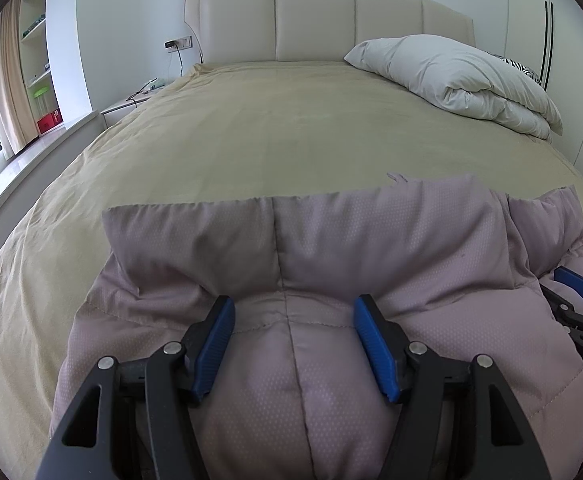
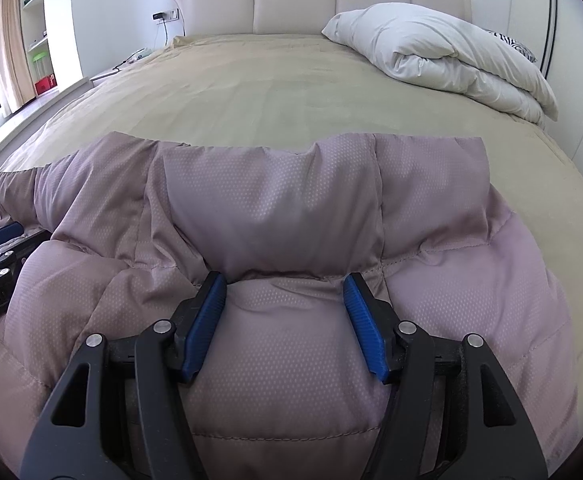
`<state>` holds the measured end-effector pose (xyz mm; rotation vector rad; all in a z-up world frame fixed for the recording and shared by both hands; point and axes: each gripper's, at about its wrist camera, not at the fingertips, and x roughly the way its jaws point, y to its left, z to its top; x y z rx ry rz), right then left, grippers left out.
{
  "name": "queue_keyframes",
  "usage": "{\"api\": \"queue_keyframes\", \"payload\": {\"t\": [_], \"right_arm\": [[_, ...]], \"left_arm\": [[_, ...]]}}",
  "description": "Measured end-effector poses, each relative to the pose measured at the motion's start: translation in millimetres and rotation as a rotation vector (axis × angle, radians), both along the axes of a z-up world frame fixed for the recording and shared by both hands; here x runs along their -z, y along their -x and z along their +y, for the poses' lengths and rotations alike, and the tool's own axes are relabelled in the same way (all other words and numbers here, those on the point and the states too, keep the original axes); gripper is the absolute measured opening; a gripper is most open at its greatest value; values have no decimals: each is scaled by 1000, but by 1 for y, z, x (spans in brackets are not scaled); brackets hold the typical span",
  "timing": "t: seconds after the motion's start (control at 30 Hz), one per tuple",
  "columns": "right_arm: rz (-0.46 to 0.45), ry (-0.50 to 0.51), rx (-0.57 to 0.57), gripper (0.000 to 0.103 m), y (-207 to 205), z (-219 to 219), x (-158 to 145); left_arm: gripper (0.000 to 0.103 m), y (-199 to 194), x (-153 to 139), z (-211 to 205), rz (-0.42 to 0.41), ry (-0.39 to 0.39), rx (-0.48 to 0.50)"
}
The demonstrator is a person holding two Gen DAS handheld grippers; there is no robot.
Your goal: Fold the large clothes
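Both claws, L (image 1: 293, 308) & R (image 2: 285, 286), spread wide over mauve puffer jacket (image 1: 331, 248) on bed (image 1: 251, 128).

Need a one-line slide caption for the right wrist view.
Right gripper, jaws open, over a puffy mauve jacket on a tan-covered bed.

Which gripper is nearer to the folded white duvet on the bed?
Right, though only slightly. The white duvet lies far ahead of both, on their right side; the right gripper stands beside the left gripper, on that side.
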<state>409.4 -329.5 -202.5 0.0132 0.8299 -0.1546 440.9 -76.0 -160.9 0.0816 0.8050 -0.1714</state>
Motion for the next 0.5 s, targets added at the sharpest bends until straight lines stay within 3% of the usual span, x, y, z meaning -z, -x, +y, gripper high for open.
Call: {"api": "queue_keyframes", "payload": {"t": [0.5], "right_arm": [[-19,-9,-2,61,3,0,-5]], "left_arm": [[67,5,-6,6,9,18,-22]]}}
